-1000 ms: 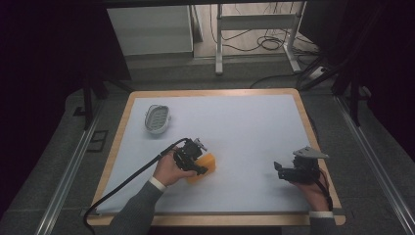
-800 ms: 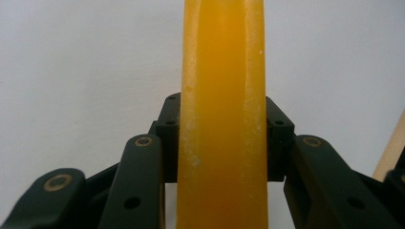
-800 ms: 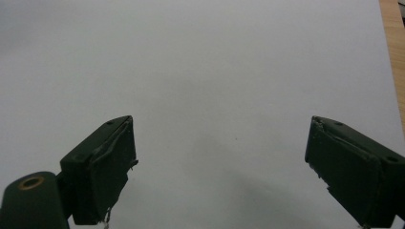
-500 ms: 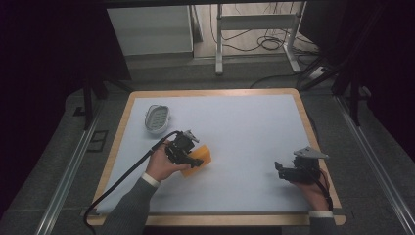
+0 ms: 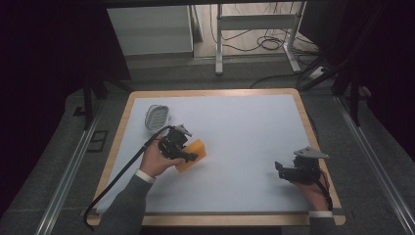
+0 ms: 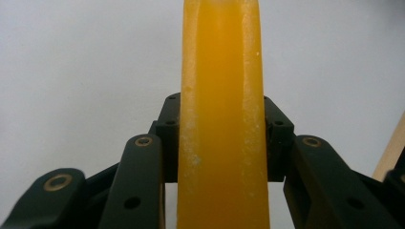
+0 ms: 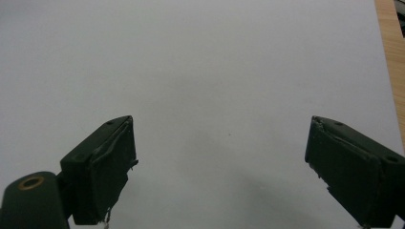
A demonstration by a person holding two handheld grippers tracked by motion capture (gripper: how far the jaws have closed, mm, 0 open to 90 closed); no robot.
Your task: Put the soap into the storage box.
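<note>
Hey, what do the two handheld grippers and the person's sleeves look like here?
Both grippers are black, with two blocky black jaws joined by links with brass-coloured rivets. The left gripper trails a black cable off the table's near edge. The right gripper carries a grey three-cornered plate on top. The person wears grey sleeves with white cuffs.

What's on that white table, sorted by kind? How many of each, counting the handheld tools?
Orange sponge: 1, clamped in the left gripper
Soap dish: 1, near the table's far left corner
Grippers: 2, the left one and the right gripper, whose jaws stand open with nothing between them
Total: 4
</note>
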